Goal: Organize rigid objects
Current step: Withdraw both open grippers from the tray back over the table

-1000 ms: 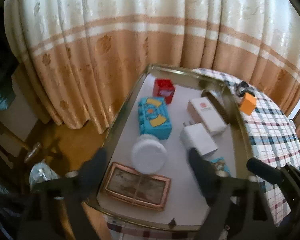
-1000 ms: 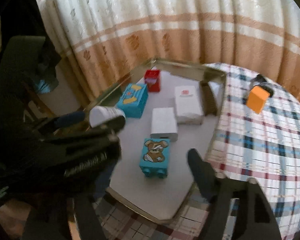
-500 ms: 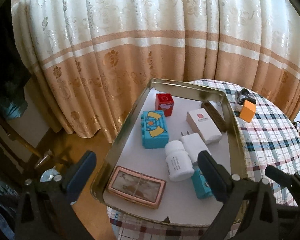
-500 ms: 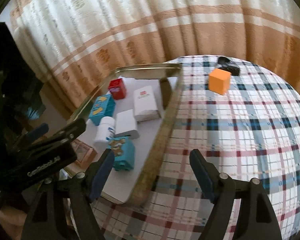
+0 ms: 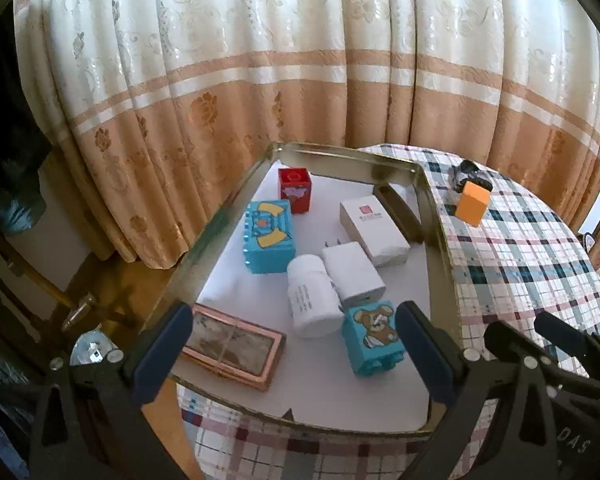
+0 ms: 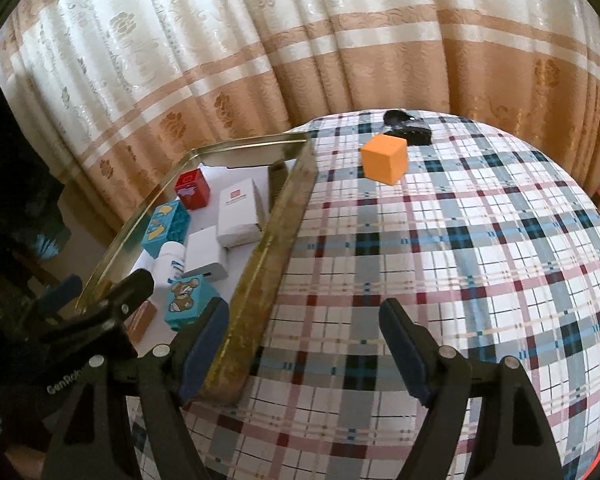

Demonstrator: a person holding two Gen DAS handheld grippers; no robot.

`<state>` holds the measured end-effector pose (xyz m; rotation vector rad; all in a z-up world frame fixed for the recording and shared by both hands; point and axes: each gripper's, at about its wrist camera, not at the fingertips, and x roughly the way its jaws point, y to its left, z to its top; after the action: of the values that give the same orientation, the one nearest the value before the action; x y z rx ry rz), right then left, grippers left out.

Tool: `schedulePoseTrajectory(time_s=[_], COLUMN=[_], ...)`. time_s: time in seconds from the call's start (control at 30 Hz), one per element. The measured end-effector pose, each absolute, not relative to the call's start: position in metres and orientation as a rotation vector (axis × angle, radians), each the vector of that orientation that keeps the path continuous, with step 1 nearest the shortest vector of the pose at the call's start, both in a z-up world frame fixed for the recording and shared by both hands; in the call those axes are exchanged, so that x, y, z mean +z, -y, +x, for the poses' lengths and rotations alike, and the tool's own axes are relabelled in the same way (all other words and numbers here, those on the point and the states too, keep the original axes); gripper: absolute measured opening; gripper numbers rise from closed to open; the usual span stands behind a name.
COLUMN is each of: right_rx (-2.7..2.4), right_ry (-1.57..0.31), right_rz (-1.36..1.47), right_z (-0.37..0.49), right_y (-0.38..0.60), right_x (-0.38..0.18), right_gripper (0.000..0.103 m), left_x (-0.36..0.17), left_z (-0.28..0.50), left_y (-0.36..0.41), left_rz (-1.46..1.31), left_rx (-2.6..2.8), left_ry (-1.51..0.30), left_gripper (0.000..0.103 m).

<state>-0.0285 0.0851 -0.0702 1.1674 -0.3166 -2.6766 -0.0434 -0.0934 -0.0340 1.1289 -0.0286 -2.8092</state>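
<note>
A shallow brass-coloured metal tray (image 5: 436, 216) with a white liner sits at the edge of a round desk (image 6: 460, 260) covered in plaid cloth. In it lie hard, mostly boxy things: a smooth white plastic bottle (image 5: 312, 300) on its side, touching a white charger block (image 5: 354, 272); a teal toy brick with a bear picture (image 5: 374, 336) just beside both; a larger teal brick (image 5: 268, 236); a red brick (image 5: 295, 190); a white carton (image 5: 374, 230); a dark ribbed comb-like piece (image 5: 398, 212) against the right wall; and a flat copper-rimmed case (image 5: 232, 346) at the near left corner. Out on the cloth, well apart from the tray, stands a matte orange cube (image 6: 384, 158), with a small black object (image 6: 406, 124) behind it.

The left hand-held gripper (image 5: 292, 356) hovers above the tray's near end, jaws spread wide, holding nothing. The right hand-held gripper (image 6: 304, 350) is likewise wide and empty, poised over the cloth beside the tray's right rim, pointing toward the cube.
</note>
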Motion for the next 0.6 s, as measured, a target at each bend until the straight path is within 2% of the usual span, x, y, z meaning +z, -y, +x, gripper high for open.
schedulePoseTrajectory(time_s=[0.6], right_rx=[-2.832], right_ry=[0.287], right_rz=[1.12], right_z=[-0.03], right_y=[-0.135], right_x=[-0.065], right_gripper=[0.079], left_x=[-0.039], left_z=[-0.036], left_y=[0.048], left_rz=[1.124], left_rx=[-2.867], left_ry=[0.092], left_gripper=[0.102])
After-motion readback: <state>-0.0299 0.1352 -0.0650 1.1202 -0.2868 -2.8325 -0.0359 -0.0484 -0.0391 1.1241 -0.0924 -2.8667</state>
